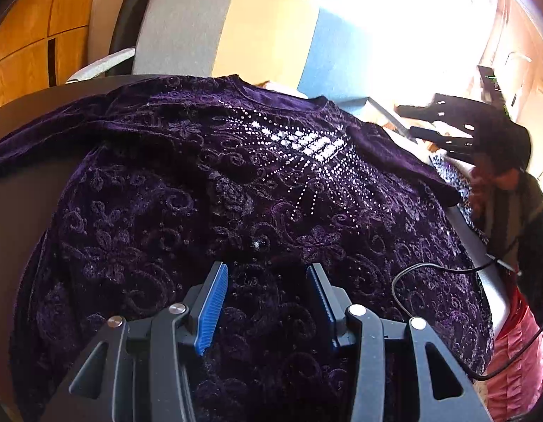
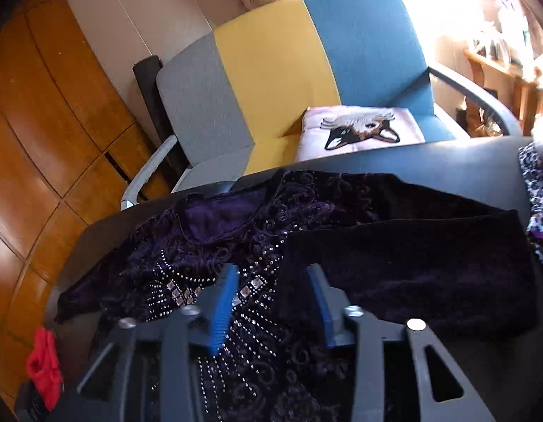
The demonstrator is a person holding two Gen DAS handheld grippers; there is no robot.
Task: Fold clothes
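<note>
A dark purple velvet top (image 1: pixel 208 204) with a swirl pattern and a rhinestone fan below the neckline lies spread face up on a dark round table (image 1: pixel 18 204). My left gripper (image 1: pixel 267 281) hovers open over its lower body, blue pads apart, nothing between them. In the right wrist view the same top (image 2: pixel 394 253) shows its neckline and a sleeve folded across the chest. My right gripper (image 2: pixel 275 281) stands open above the rhinestone area, holding nothing.
A grey, yellow and blue chair (image 2: pixel 278 70) with a cat-print cushion (image 2: pixel 359 130) stands behind the table. A person (image 1: pixel 510 204) sits at right, with a black cable (image 1: pixel 429 267), patterned clothes (image 2: pixel 538 197) and pink fabric (image 1: pixel 517 369) nearby. A red cloth (image 2: pixel 44 365) lies at left.
</note>
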